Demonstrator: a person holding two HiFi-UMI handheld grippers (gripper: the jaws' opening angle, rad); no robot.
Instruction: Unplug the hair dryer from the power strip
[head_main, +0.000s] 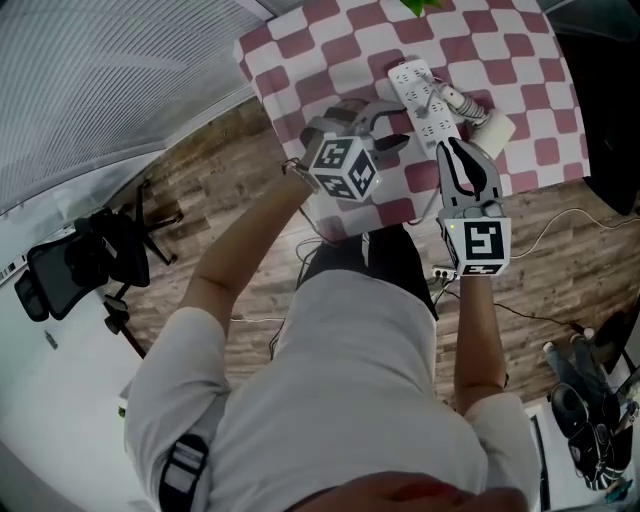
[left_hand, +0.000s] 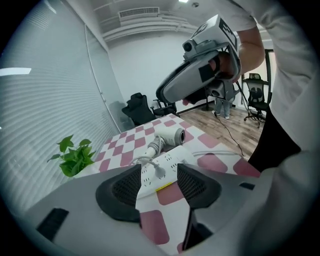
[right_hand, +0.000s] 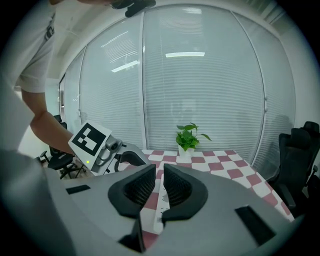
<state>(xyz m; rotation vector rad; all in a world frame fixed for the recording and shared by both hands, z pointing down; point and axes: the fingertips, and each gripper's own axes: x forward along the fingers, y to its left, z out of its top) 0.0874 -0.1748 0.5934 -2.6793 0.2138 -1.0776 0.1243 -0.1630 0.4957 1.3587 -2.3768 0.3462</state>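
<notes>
Shirt (head_main: 340, 400): nearest the lens in head view.
Left gripper (head_main: 392, 126): jaws well apart, empty, beside power strip (head_main: 425, 100) on checked table (head_main: 520, 60).
Right gripper (head_main: 452, 150): nearly closed, empty, above strip's near end; hair dryer (head_main: 495, 130) alongside.
Plug (left_hand: 159, 171), left gripper view: seated in strip, framed between pads (left_hand: 125, 187); likely to drag the unpinned strip along if pulled.
Pot (right_hand: 184, 151), right gripper view: holds plant (right_hand: 189, 135); sole container.

1. Upper left of the head view: the bare checkered tablecloth (head_main: 300, 60) leaves free passage.
2. Upper centre: the power strip (head_main: 425, 100) and the hair dryer (head_main: 495, 130), just beside each other, block the way.
3. The plant (left_hand: 74, 156) blocks the table's far corner, at the left of the left gripper view.
</notes>
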